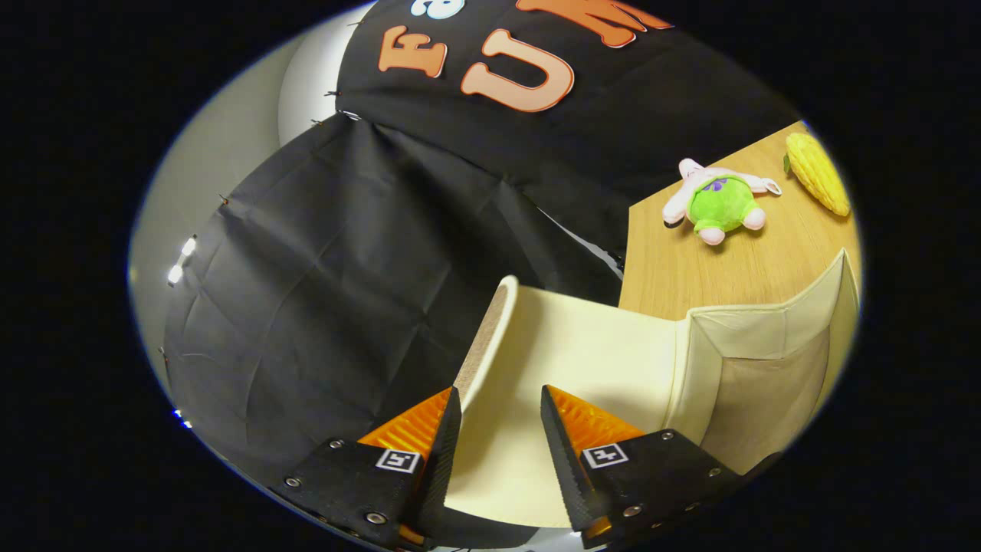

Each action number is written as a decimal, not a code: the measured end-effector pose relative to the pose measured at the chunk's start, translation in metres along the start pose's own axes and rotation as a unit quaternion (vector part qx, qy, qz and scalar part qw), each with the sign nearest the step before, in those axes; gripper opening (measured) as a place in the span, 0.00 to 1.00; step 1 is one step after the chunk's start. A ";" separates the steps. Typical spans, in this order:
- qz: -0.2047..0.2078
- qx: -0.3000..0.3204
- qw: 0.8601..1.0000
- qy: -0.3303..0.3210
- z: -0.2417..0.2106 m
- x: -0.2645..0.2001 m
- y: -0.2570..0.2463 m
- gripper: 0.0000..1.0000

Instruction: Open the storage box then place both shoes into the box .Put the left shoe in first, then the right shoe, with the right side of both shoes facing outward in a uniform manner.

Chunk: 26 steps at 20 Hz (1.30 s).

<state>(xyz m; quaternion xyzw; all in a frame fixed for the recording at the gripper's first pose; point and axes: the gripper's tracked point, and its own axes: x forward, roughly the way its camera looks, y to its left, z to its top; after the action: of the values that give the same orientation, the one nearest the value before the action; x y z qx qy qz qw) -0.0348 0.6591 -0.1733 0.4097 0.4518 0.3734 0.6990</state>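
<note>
The tongs are spread, with the cream lid of the storage box between them but not pinched, so they should close on the lid's edge and swing it gently right back. Beyond the box, a green plush toy and a toy corn lie on the bench, well clear.

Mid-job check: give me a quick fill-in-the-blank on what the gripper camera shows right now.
1. The cream flap of the box lies between the two ____ fingers.
2. The fingers of the gripper stand ____, not pressing the flap.
3. The plush toy on the table wears ____.
4. Beside the toy lies a yellow ____.

Missing words: orange; apart; green; corn cob
</note>
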 end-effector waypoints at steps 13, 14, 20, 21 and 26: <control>-0.101 -0.150 0.982 -0.047 0.032 -0.128 -0.068 0.96; -0.117 -0.160 0.979 -0.048 0.034 -0.143 -0.082 0.96; -0.254 -0.215 0.943 -0.027 0.040 -0.229 -0.192 0.97; -0.268 -0.211 0.940 -0.019 0.039 -0.239 -0.208 0.97; -0.326 -0.190 0.926 0.017 0.026 -0.277 -0.283 0.93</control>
<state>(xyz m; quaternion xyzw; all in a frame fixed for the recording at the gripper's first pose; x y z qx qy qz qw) -0.0541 0.2970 -0.3346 0.0932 0.4928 0.2102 0.8392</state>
